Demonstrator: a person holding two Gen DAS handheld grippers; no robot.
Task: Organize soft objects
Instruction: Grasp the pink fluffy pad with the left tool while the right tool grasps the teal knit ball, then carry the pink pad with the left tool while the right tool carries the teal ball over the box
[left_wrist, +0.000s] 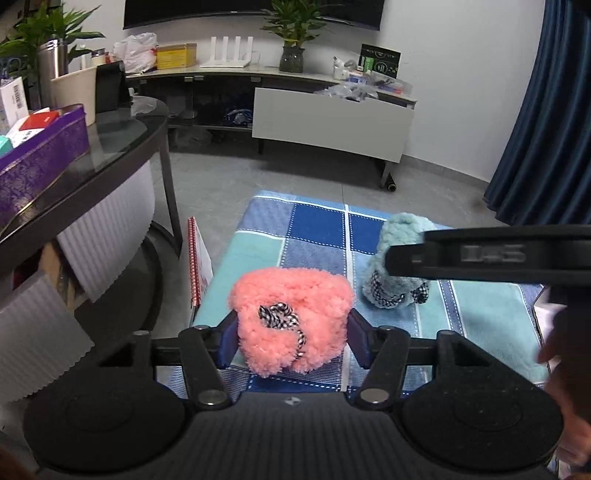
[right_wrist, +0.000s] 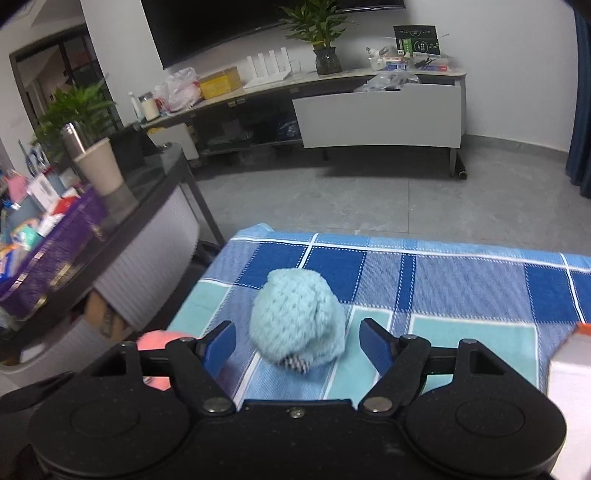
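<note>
At far left a purple box (left_wrist: 40, 155) of packets sits on a glass-topped side table (left_wrist: 122, 147), well apart from the work. Next to it, on the checked blue cloth (left_wrist: 317, 225) covering the worktop, lies the pink plush (left_wrist: 291, 314), a fuzzy, rounded lump with a black-and-white checked cord knotted on its face. The left tongs (left_wrist: 291, 338) are clamped on it, both blue pads pressed into the pile at its sides. It looks light and very yielding, so the pads will likely sink in before they bite; a grip across the thick middle, as here, seems safer than one on the cord.

To the right rests the teal plush (right_wrist: 297, 319), knitted in chunky loops, dome-shaped, with a checked trim at its base. The right tongs (right_wrist: 297, 343) stand apart, one pad on either side of it with clear gaps, not touching. In the left view the right tool crosses in front of it. It should squash as easily; taking it low across its widest part would probably hold best.
</note>
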